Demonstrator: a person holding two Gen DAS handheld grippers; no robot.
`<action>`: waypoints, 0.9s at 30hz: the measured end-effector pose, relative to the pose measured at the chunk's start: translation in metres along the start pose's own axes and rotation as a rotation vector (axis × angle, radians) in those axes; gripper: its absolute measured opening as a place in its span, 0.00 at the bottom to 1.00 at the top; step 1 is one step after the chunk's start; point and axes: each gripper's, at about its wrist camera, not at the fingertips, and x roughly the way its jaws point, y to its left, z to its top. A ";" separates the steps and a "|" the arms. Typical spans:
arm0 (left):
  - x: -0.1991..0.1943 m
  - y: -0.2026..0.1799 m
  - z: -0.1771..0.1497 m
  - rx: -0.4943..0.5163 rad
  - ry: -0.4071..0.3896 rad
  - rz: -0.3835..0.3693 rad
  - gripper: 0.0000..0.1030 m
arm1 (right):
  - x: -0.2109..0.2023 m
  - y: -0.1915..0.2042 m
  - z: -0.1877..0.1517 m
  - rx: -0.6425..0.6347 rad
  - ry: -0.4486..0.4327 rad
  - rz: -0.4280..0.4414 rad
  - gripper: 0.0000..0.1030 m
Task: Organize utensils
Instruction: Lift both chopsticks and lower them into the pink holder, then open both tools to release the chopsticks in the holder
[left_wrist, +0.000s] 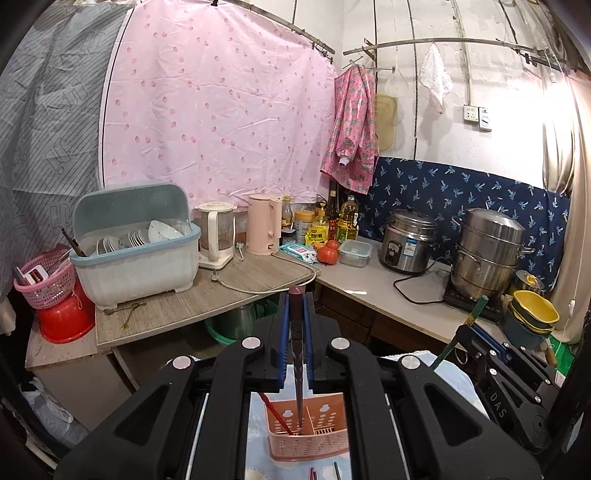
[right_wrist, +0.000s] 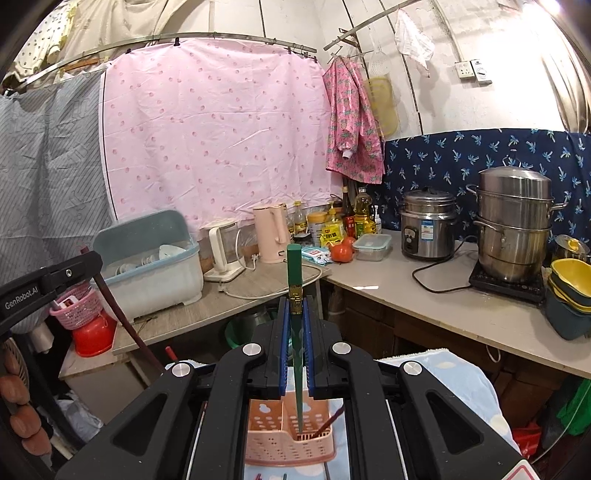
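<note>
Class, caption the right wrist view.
Right gripper lowers a green chopstick into the pink basket.

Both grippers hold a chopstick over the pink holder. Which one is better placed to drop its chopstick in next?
Probably the left gripper: its dark chopstick already has its tip inside the pink holder. The right gripper's green chopstick looks about as ready.

Kettle (left_wrist: 261, 229), steamer (left_wrist: 487, 254), perhaps tomatoes (left_wrist: 328, 253).
</note>
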 end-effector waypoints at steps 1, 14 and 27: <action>0.006 0.001 -0.002 -0.003 0.004 0.002 0.07 | 0.005 0.000 -0.001 -0.002 0.001 0.001 0.07; 0.065 0.014 -0.055 -0.023 0.148 0.012 0.25 | 0.060 -0.004 -0.052 0.008 0.144 -0.010 0.08; 0.025 0.017 -0.088 -0.037 0.174 0.040 0.66 | -0.001 -0.007 -0.080 0.032 0.137 -0.012 0.46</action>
